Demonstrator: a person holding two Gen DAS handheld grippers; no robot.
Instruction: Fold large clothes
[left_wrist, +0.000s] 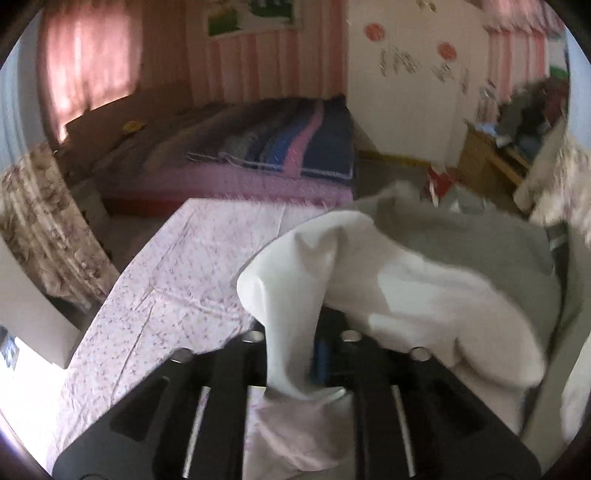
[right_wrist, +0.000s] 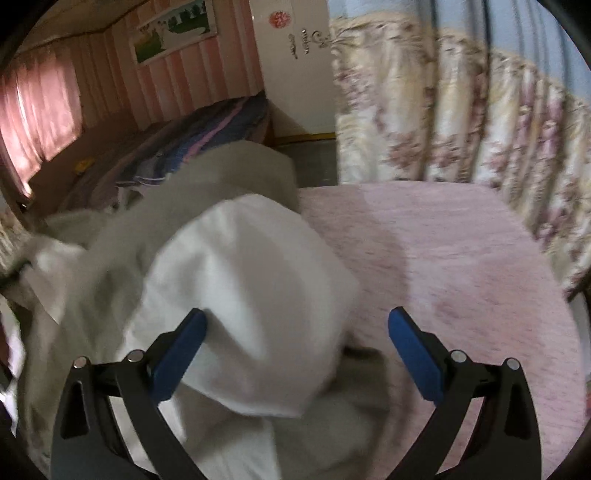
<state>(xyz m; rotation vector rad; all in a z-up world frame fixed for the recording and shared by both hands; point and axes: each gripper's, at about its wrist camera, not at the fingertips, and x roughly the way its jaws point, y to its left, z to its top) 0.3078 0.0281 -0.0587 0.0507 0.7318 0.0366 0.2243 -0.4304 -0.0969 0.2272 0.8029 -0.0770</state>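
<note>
A large white and grey garment (left_wrist: 424, 266) lies bunched on a table with a pink patterned cloth (left_wrist: 177, 280). My left gripper (left_wrist: 299, 354) is shut on a white fold of the garment and holds it lifted above the table. In the right wrist view the same garment (right_wrist: 240, 280) fills the left and middle, heaped and blurred. My right gripper (right_wrist: 295, 350) is open, its blue pads (right_wrist: 415, 360) wide apart, with the white cloth lying between the fingers but not pinched.
A bed with a striped blue and pink quilt (left_wrist: 288, 147) stands beyond the table. Floral curtains (right_wrist: 461, 110) hang at the table's right side and another curtain (left_wrist: 40, 229) at the left. A wooden desk with clutter (left_wrist: 495, 147) is at far right.
</note>
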